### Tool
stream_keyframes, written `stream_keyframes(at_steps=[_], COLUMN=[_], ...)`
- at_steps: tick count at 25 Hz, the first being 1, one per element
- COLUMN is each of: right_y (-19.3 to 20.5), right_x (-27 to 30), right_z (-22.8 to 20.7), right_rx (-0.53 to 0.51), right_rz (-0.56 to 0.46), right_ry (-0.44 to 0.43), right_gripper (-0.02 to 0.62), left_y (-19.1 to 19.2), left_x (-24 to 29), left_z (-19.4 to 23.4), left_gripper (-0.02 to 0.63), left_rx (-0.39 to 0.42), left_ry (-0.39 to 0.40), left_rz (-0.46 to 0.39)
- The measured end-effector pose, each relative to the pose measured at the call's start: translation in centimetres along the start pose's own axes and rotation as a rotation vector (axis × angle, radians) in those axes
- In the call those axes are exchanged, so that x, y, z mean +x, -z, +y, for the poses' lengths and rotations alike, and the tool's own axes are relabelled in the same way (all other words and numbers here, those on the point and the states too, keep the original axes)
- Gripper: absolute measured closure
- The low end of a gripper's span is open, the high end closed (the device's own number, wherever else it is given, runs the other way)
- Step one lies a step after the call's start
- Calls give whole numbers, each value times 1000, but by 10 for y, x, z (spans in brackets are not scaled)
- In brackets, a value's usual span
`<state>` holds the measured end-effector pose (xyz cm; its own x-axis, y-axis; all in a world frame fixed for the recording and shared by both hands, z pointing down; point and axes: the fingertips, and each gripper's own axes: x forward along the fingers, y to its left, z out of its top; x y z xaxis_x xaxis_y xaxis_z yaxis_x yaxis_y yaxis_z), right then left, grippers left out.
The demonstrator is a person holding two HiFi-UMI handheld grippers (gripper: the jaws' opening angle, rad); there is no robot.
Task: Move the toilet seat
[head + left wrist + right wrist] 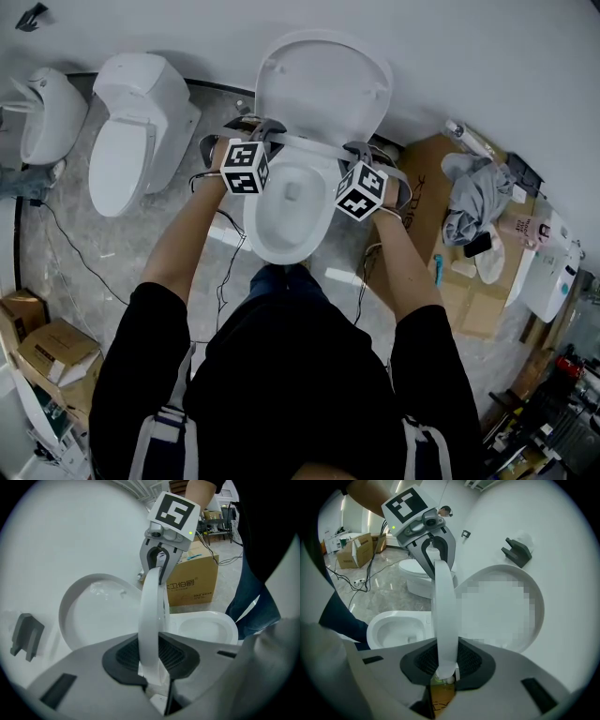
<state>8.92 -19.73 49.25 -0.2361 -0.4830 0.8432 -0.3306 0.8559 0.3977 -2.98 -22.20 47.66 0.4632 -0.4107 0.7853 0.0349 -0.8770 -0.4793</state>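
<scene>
The white toilet seat (309,143) stands raised on edge above the bowl (258,234), a little in front of the upright lid (319,75) against the wall. My left gripper (267,129) is shut on the seat's left side and my right gripper (361,150) on its right side. In the left gripper view the seat (151,616) runs edge-on from my left gripper (152,667) up to the right gripper (159,562). The right gripper view mirrors this: the seat (443,616) rises from my right gripper (445,665) to the left gripper (433,550).
A second toilet (131,131) and another white fixture (42,112) stand to the left. Cables (84,262) trail over the floor. Cardboard boxes (47,352) sit at lower left. Flattened cardboard with grey cloth (473,197) lies to the right.
</scene>
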Motion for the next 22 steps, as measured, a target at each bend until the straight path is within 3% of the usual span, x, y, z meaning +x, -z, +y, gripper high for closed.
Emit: stream_keyframes(at_steps=[22], right_y=[-3], right_x=[9], right_z=[-38], right_rx=[23], right_rz=[-4], right_ry=[-9], right_gripper=[500], left_y=[0], left_x=[14], left_z=[38], left_gripper=[500], left_rx=[-6], left_ry=[6], left_rz=[-8])
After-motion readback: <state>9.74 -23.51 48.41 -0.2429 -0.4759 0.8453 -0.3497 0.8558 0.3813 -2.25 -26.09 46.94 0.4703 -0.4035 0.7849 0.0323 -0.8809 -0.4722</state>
